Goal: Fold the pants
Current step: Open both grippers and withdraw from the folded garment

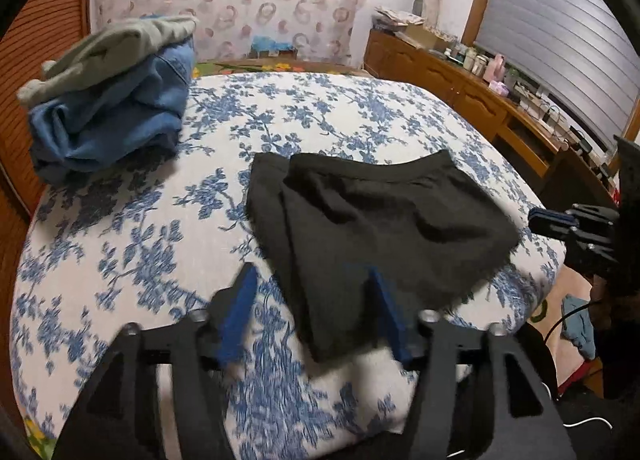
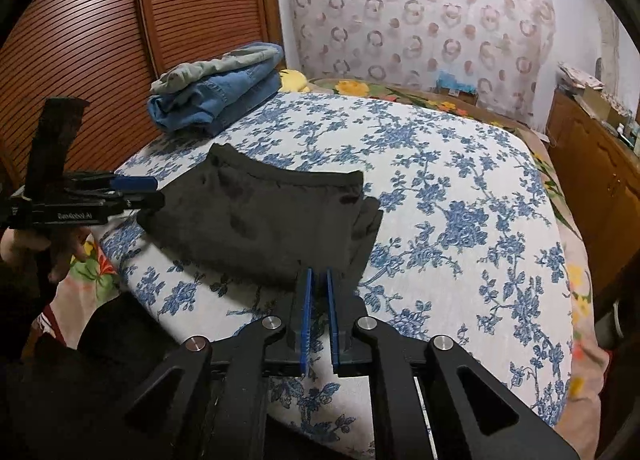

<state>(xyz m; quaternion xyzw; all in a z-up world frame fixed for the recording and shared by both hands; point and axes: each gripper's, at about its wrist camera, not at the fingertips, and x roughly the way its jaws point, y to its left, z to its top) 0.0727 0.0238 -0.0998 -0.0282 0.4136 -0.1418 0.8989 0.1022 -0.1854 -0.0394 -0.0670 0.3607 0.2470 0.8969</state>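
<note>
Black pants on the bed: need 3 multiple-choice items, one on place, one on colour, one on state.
1. Where is the pile of folded clothes relative to the black pants?
A. On top of them
B. Farther up the bed, by the slatted wooden doors
C. On the floor

2. What colour are the jeans in that pile?
A. Blue
B. Red
C. White

3. How are the left tongs?
A. Clamped on the pants
B. Shut, empty
C. Open

Answers: 1 B, the pile sits apart, behind the pants near the doors. 2 A, blue denim under a grey-green garment. 3 C, the blue pads stand wide apart, gripping nothing.
</note>
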